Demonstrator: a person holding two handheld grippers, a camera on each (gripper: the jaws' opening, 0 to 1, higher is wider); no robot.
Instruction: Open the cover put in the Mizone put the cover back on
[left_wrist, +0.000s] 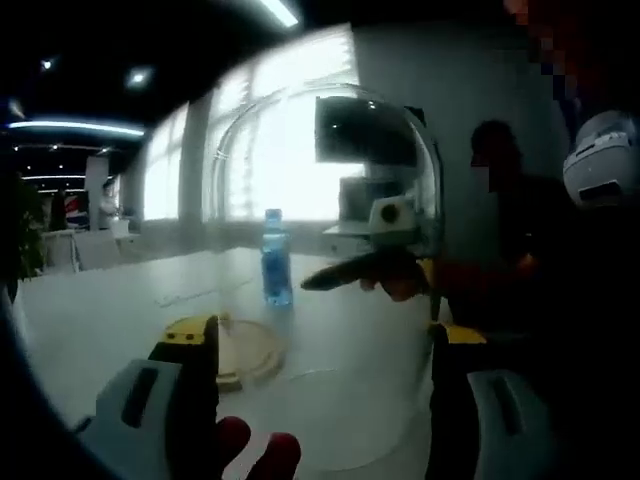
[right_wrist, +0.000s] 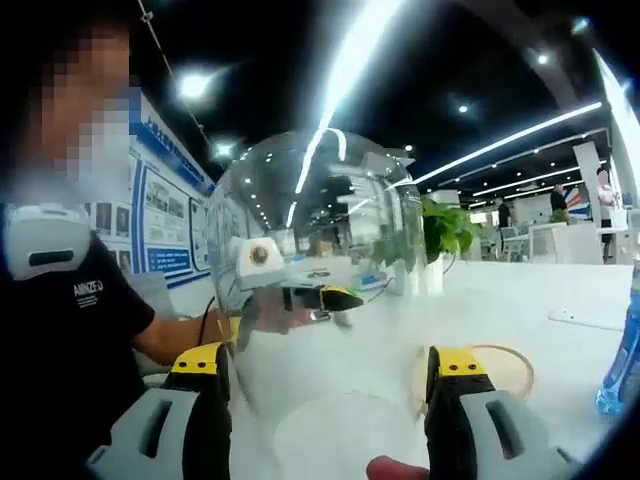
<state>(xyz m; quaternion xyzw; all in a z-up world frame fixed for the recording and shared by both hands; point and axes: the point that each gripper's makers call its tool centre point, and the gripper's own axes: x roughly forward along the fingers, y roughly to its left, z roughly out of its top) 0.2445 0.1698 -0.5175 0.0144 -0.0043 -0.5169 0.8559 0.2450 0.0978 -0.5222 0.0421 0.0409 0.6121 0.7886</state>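
Note:
A clear glass dome cover (left_wrist: 330, 200) hangs lifted above the white table, off its round wooden base (left_wrist: 245, 355). My left gripper (left_wrist: 320, 335) clasps the dome between its yellow-tipped jaws. Beyond the base stands the blue Mizone bottle (left_wrist: 276, 258), upright on the table. Through the glass I see the right gripper (left_wrist: 370, 272) on the dome's far side. In the right gripper view the dome (right_wrist: 320, 260) sits between my right gripper (right_wrist: 328, 360) jaws, the wooden base (right_wrist: 497, 368) lies behind the right jaw, and the bottle (right_wrist: 622, 365) is at the right edge.
A person in a dark shirt (right_wrist: 70, 330) stands close behind the dome. A flat white card (right_wrist: 585, 318) lies on the table (right_wrist: 520, 300) past the base. A potted plant (right_wrist: 445, 230) stands further back.

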